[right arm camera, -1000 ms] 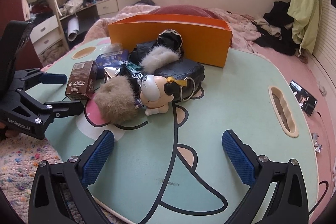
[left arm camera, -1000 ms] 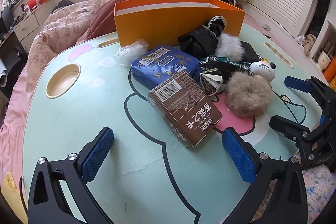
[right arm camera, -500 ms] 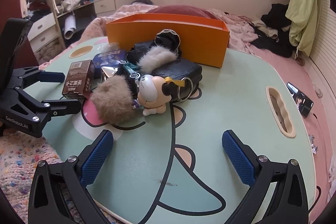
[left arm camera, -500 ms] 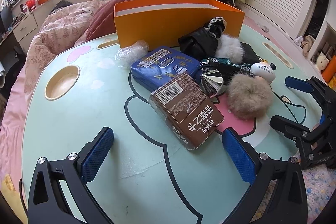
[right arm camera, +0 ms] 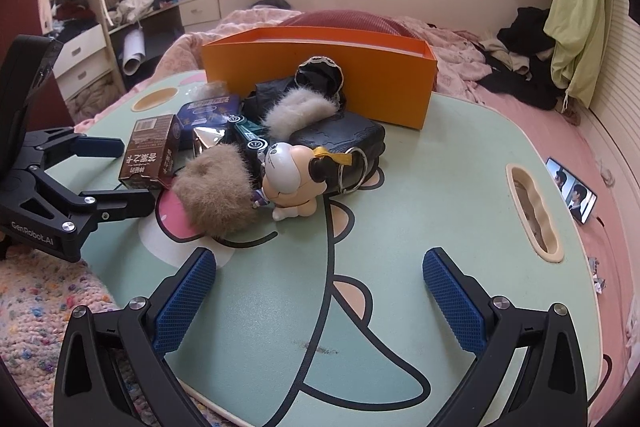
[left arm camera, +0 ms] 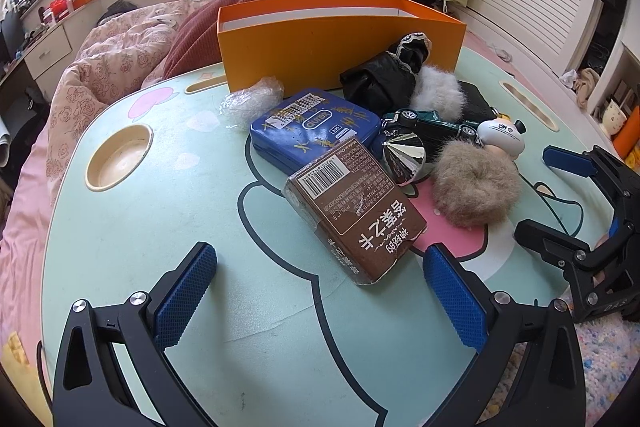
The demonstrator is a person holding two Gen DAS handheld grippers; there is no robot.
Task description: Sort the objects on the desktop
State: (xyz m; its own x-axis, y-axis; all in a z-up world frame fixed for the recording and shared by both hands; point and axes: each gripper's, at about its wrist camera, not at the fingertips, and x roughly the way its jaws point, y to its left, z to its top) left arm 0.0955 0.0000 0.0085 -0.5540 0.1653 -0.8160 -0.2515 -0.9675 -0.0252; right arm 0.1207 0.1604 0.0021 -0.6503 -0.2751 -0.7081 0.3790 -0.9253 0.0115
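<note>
The left gripper [left arm camera: 320, 291] hovers low over the mint-green table [left arm camera: 168, 227], its jaws spread wide and empty; the near corner of the brown carton [left arm camera: 356, 211] lies between its blue pads [left arm camera: 184, 291], touching neither; the right gripper [right arm camera: 320, 303] is likewise spread and empty, over a bare stretch of the table's cartoon print, well short of the pile.

Beyond the carton, in the left wrist view, sits the blue tin [left arm camera: 316, 129], the carton's far end resting against it; to the right of both a shiny silver cone [left arm camera: 404, 153] touches the tan fur scrunchie [left arm camera: 476, 187]; behind these lie a dark green toy car [left arm camera: 432, 125], a white fur scrunchie [left arm camera: 438, 93] and a black bundle with lace trim [left arm camera: 384, 79]; a crumpled clear wrapper [left arm camera: 252, 99] lies just left of the tin.

From the right wrist view a dog figurine [right arm camera: 290, 183] with a key ring stands just beside the tan scrunchie, in front of a black pouch [right arm camera: 340, 139]; the orange box [right arm camera: 320, 75] stands open at the table's far edge, behind the whole pile; a phone [right arm camera: 572, 189] lies on the pink bedding off the table's right side.
</note>
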